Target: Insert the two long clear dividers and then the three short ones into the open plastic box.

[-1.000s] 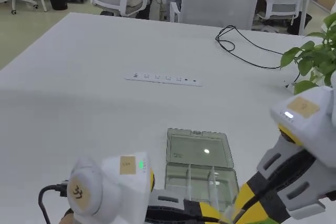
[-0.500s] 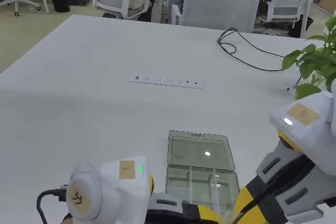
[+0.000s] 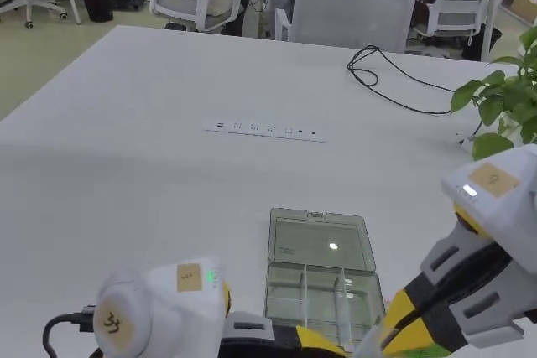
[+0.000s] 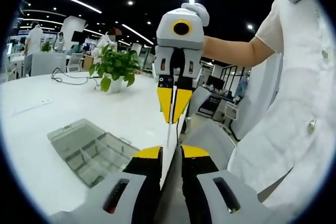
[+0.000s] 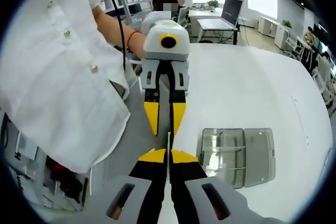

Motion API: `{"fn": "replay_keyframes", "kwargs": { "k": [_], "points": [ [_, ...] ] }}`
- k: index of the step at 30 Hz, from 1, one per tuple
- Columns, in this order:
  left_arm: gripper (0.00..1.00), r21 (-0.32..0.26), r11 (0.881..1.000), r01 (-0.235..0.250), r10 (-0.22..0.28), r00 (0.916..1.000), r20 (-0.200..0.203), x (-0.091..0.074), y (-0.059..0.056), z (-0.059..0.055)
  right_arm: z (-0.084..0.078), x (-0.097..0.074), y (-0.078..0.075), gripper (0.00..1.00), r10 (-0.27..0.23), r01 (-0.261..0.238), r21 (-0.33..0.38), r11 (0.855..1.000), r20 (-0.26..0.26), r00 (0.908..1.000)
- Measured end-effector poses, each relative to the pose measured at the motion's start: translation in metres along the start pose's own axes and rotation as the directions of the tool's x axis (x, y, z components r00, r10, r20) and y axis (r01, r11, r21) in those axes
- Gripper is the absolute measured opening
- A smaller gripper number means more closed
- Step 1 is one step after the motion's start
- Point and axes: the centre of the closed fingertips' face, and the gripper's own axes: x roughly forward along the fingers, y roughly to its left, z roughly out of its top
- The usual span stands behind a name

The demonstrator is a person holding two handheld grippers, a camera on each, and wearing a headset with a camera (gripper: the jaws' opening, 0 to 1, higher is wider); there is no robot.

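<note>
Between the claws: clear divider (image 4: pixel 169 137).
Left gripper (image 4: pixel 170 153): pinching one end.
Right gripper (image 4: pixel 174 111): pinching the other end.
Risk: uneven pull may flex it, missing slots in the plastic box (image 4: pixel 67 129) beside the left claw.

Your left gripper (image 4: pixel 170 153) and right gripper (image 5: pixel 168 153) match — white housings, black jaws tipped yellow. The left one carries a handwritten 33, a tan sticker, a green light and a black cable (image 3: pixel 74 318). You wear a white, buttoned, short-sleeved shirt (image 5: pixel 63 66) and a thin red wristband (image 5: pixel 129 38).
</note>
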Motion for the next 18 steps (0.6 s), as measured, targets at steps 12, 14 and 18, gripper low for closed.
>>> {"fn": "replay_keyframes", "kwargs": {
  "k": [12, 14, 18],
  "points": [
    [0.31, -0.025, 0.994, -0.107, 0.107, 0.9941, -0.018, -0.023, 0.026, -0.013, -0.018, -0.007, -0.025, 0.03, -0.074, 0.074, 0.032, 0.997, -0.022, 0.9970],
    [0.35, -0.029, 0.991, -0.128, 0.127, 0.9917, -0.019, -0.027, 0.031, -0.015, -0.021, -0.008, -0.030, 0.03, -0.083, 0.084, 0.033, 0.996, -0.027, 0.9962],
    [0.42, -0.030, 0.987, -0.158, 0.157, 0.9872, -0.028, -0.035, 0.038, -0.018, -0.027, -0.008, -0.040, 0.03, -0.104, 0.106, 0.034, 0.994, -0.042, 0.9936]
  ]
}}
